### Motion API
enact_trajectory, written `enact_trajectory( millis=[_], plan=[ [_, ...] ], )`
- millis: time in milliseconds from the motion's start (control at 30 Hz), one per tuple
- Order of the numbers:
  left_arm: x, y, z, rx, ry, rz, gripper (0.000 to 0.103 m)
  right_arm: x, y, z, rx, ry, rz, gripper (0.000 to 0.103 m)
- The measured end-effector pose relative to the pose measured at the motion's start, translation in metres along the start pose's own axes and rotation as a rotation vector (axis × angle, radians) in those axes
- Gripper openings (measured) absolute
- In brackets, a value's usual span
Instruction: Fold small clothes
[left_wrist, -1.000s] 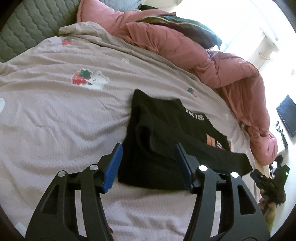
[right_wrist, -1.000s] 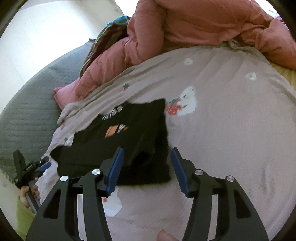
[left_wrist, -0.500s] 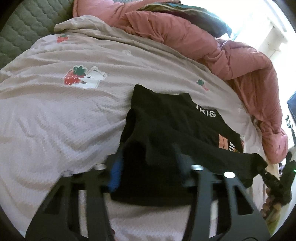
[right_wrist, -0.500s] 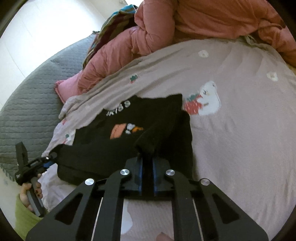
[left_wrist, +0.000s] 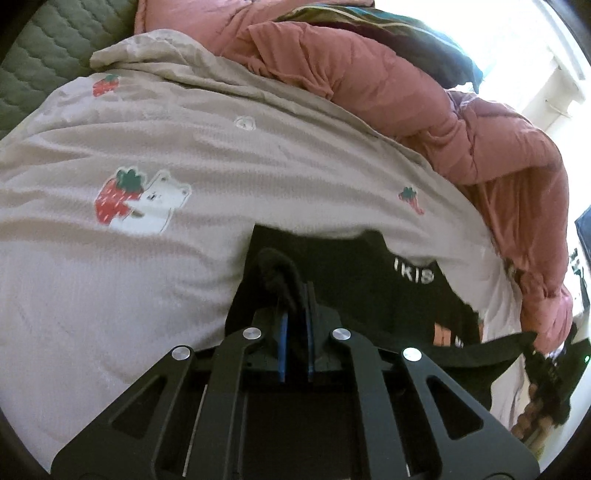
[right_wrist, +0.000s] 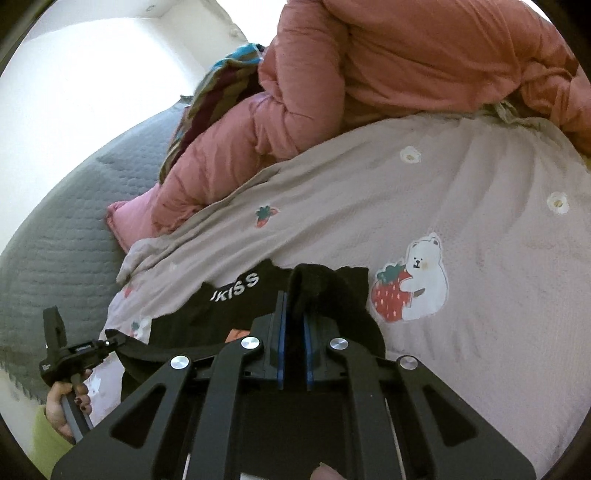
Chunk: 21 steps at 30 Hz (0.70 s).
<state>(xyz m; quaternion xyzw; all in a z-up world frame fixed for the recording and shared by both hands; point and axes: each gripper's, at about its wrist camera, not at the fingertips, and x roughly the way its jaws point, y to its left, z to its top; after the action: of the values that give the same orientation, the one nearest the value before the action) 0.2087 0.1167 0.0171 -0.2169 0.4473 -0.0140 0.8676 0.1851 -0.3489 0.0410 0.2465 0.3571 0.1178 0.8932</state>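
A small black garment with white letters and an orange print lies on the pale sheet. My left gripper is shut on a bunched edge of it at its near left side. In the right wrist view my right gripper is shut on the garment's near right edge, and the cloth is lifted between the two. Each view shows the other gripper at its edge, the right one in the left wrist view and the left one in the right wrist view, with the stretched black hem running to it.
A pink puffy quilt is heaped along the far side of the bed, with a dark striped cloth on top. A grey-green quilted cover lies at the far left. The sheet has strawberry and bear prints.
Both grippers went from open over the garment's near edge to shut on it. The gripped edge has risen off the sheet and moved toward the far side.
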Motion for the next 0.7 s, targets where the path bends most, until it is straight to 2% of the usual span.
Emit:
enact_trajectory(
  millis=[300, 500, 567, 633, 667, 700],
  plan=[
    [0.029, 0.001, 0.028, -0.057, 0.016, 0.001, 0.002, 0.04, -0.022, 0.009, 0.111, 0.038, -0.058, 0.007],
    [0.044, 0.01, 0.031, -0.101, 0.021, 0.007, 0.005, 0.064, -0.031, 0.008, 0.141, 0.064, -0.09, 0.007],
    [0.047, 0.015, 0.028, -0.107, 0.029, -0.01, 0.007, 0.069, -0.03, 0.007, 0.136, 0.062, -0.104, 0.011],
    [0.047, 0.019, 0.025, -0.1, 0.021, -0.035, 0.011, 0.07, -0.03, 0.006, 0.133, 0.053, -0.102, 0.012],
    [0.046, 0.021, 0.023, -0.1, 0.018, -0.052, 0.019, 0.069, -0.03, 0.006, 0.128, 0.047, -0.1, 0.015],
    [0.043, 0.024, 0.022, -0.111, 0.008, -0.08, 0.033, 0.068, -0.029, 0.006, 0.123, 0.038, -0.096, 0.024]
  ],
)
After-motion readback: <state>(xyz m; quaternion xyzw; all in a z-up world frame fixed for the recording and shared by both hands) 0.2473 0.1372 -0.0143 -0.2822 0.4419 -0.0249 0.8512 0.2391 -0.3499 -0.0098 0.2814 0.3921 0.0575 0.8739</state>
